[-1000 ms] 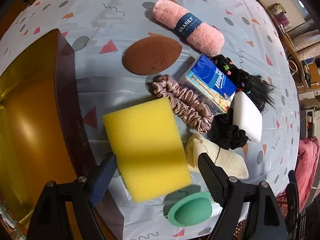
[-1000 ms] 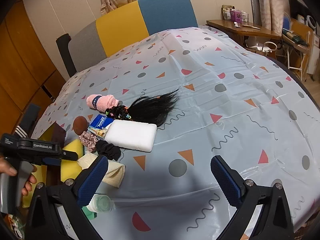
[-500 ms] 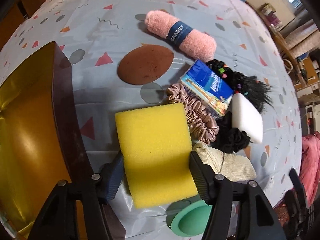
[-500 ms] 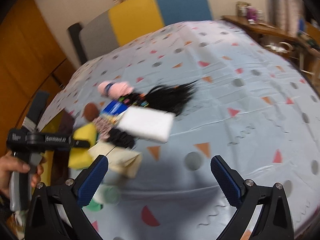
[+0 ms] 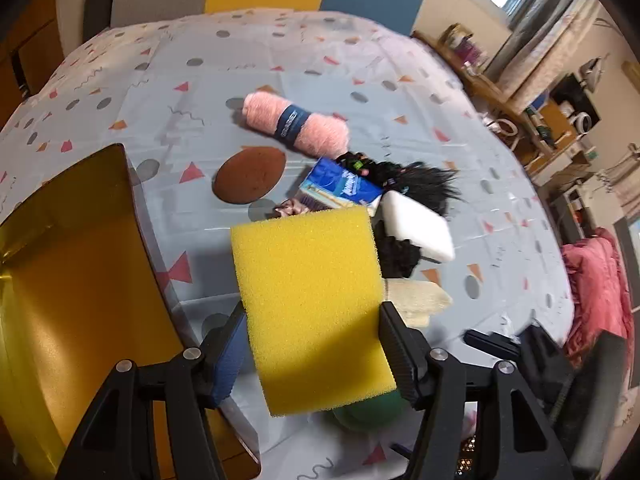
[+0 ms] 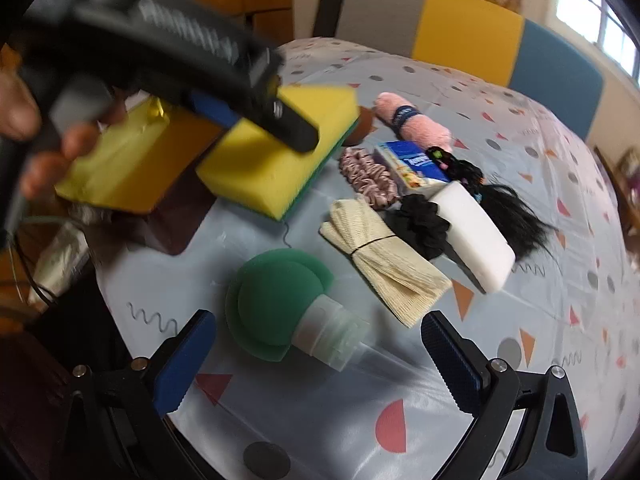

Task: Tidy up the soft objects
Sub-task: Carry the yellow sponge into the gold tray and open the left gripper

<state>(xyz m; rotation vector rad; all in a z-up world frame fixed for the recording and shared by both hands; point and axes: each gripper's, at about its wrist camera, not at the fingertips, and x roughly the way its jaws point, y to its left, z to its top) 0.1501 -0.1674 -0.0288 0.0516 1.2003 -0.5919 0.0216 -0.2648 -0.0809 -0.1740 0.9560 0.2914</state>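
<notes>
My left gripper (image 5: 312, 340) is shut on the yellow sponge (image 5: 312, 304), which hangs lifted off the table beside the gold box (image 5: 68, 288). In the right wrist view the same yellow sponge (image 6: 276, 152) shows a green underside, with the left gripper (image 6: 256, 116) clamped on it. My right gripper (image 6: 316, 356) stands open just above a green round sponge with a clear handle (image 6: 280, 304). Further back lie a cream folded cloth (image 6: 384, 256), a white sponge (image 6: 476, 236), a black scrunchie (image 6: 420, 220), a pink satin scrunchie (image 6: 366, 176), a tissue pack (image 6: 412, 162) and a pink yarn roll (image 6: 412, 124).
A brown oval pad (image 5: 250, 174) and a black wig (image 5: 420, 178) lie on the patterned tablecloth (image 5: 192, 92). A chair (image 6: 472, 32) stands behind the table. A person's hand (image 6: 44, 132) holds the left gripper. A pink cloth (image 5: 596, 292) hangs at the right.
The left gripper closed on the yellow sponge and lifted it off the table. The right gripper swung left and down over the green round sponge.
</notes>
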